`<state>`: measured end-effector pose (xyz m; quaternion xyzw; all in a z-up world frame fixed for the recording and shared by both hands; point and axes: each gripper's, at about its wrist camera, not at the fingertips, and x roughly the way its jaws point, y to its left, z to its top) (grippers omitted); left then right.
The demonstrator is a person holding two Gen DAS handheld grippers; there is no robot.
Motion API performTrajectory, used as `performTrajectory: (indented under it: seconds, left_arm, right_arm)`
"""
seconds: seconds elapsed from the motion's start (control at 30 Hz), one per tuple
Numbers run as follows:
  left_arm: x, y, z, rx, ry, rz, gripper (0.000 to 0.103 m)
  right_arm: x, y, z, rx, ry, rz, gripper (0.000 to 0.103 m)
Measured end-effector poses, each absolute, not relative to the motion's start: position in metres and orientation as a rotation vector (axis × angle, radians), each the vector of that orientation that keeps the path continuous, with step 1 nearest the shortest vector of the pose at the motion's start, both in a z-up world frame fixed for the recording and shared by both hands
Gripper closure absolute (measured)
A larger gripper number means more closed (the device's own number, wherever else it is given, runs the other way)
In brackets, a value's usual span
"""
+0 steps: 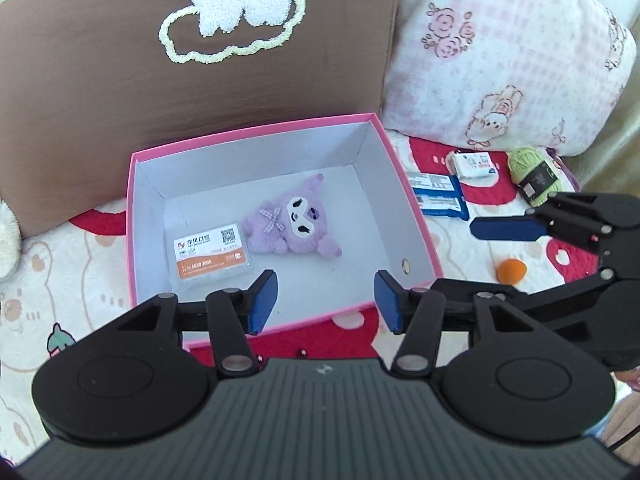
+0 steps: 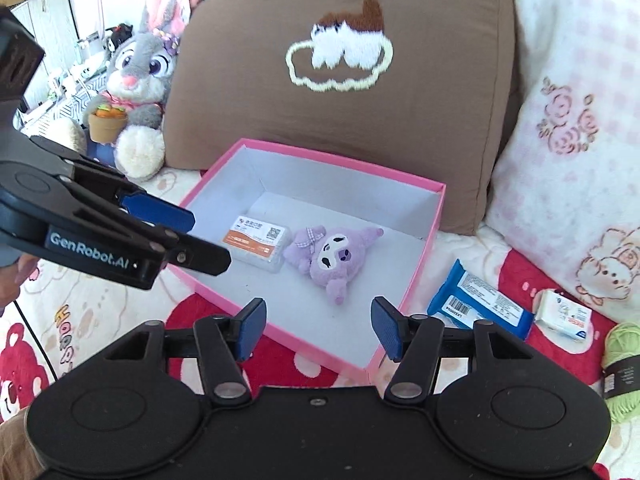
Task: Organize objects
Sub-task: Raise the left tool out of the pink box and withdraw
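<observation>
A pink box (image 1: 408,216) (image 2: 424,252) lies open on the bed. Inside lie a purple plush toy (image 1: 298,220) (image 2: 332,256) and a clear card case with an orange label (image 1: 214,256) (image 2: 258,246). My left gripper (image 1: 326,300) is open and empty above the box's near edge. My right gripper (image 2: 318,330) is open and empty over the box's near corner. Right of the box lie a blue wipes pack (image 1: 438,196) (image 2: 476,300), a small white pack (image 1: 474,165) (image 2: 564,314), green yarn (image 1: 534,178) (image 2: 622,360) and an orange ball (image 1: 510,270).
A brown cushion (image 1: 160,80) (image 2: 360,60) stands behind the box, a pink-white pillow (image 1: 512,52) (image 2: 580,160) to its right. A grey bunny plush (image 2: 140,84) sits at the far left. The bed cover (image 1: 60,280) is white and red.
</observation>
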<state>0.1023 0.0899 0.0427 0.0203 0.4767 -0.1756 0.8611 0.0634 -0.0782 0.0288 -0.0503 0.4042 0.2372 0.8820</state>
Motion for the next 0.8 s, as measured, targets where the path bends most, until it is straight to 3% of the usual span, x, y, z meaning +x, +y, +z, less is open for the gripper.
performTrajectory:
  seconds: [0.33,0.8]
  left_arm:
    - [0.063,0.083,0.068,0.106,1.048,-0.410,0.041]
    - [0.016,0.056,0.079,0.131,1.092,-0.493,0.030]
  right_arm:
    - [0.019,-0.087,0.070,-0.156,0.802,0.542,0.036]
    - [-0.036,-0.139,0.086,-0.164,0.814,0.500,0.035]
